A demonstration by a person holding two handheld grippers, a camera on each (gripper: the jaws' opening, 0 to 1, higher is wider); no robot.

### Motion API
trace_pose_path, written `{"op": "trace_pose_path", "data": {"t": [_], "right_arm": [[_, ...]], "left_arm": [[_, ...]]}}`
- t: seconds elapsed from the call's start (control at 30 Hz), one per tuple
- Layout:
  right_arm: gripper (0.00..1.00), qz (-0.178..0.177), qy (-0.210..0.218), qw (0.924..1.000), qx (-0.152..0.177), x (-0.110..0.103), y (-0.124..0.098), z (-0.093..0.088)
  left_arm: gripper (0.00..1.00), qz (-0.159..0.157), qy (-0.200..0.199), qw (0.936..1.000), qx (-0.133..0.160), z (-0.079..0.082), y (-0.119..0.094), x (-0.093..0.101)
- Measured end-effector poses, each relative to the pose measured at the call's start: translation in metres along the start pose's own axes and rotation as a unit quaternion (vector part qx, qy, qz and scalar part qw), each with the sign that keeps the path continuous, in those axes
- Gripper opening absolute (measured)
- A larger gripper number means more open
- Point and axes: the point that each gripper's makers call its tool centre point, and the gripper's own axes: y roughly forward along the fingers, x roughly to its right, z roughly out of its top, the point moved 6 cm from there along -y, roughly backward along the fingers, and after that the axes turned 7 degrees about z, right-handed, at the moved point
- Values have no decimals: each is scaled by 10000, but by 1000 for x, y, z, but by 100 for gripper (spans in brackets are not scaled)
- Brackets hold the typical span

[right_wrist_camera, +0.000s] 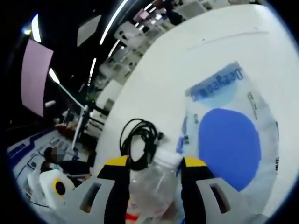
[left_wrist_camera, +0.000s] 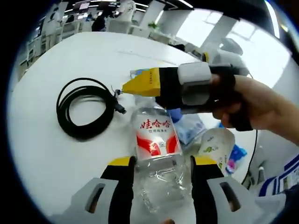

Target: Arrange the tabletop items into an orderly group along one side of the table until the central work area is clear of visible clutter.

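An open-plan office with ceiling strip lights and desks fills the upper part of the left gripper view, beyond a round white table [left_wrist_camera: 56, 154] that carries the clutter to be tidied. At lower centre of that view the left claw [left_wrist_camera: 161, 170] has its two yellow-tipped jaws closed against the sides of a clear plastic water bottle [left_wrist_camera: 156, 154] with a red-and-white label, gripping it at the body below the label, a hold that looks meant to lift or steady it. From the right of the frame the right claw [left_wrist_camera: 128, 88], held in a person's hand [left_wrist_camera: 252, 105], reaches across just above the bottle's top; in the right gripper view its jaws stand either side of the bottle's neck and white cap at lower centre, seemingly nipped on it, so both claws appear to share the one bottle, perhaps to pass it over or carry it level. A coiled black cable [left_wrist_camera: 84, 109] lies at centre left, apart from the bottle. A clear plastic bag with a blue disc [right_wrist_camera: 229, 149] lies on the table at the right of the right gripper view, and a white cup with green print [left_wrist_camera: 216, 145] sits at lower right of the left gripper view. Judging by this spread, the grouping is far from finished.
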Motion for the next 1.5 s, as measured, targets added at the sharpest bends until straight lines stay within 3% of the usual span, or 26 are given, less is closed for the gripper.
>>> {"op": "trace_pose_path", "data": {"t": [0.1,0.23,0.43,0.73,1.0,1.1,1.5], "right_arm": [[29,-118,-2,9999,-29,4,-1,0],[25,-169,461,9988,22,7,-1,2],[20,-16,626,9980,108,4,-5,4],[18,209,76,9992,329,-20,-14,6],[18,607,-630,9948,515,-49,-25,8],[17,743,-900,9911,640,-62,-30,9],[17,999,-1637,9734,1252,-97,-51,26]], "left_arm": [[45,2,32,10000,2,0,-1,0],[44,48,133,9999,-21,0,-1,3],[43,54,225,9997,69,-2,-3,1],[42,114,462,9988,151,-1,-13,4],[40,229,777,9963,289,-2,-25,5],[39,243,835,9957,317,1,-31,5],[39,362,1190,9883,878,25,-55,13]]}}
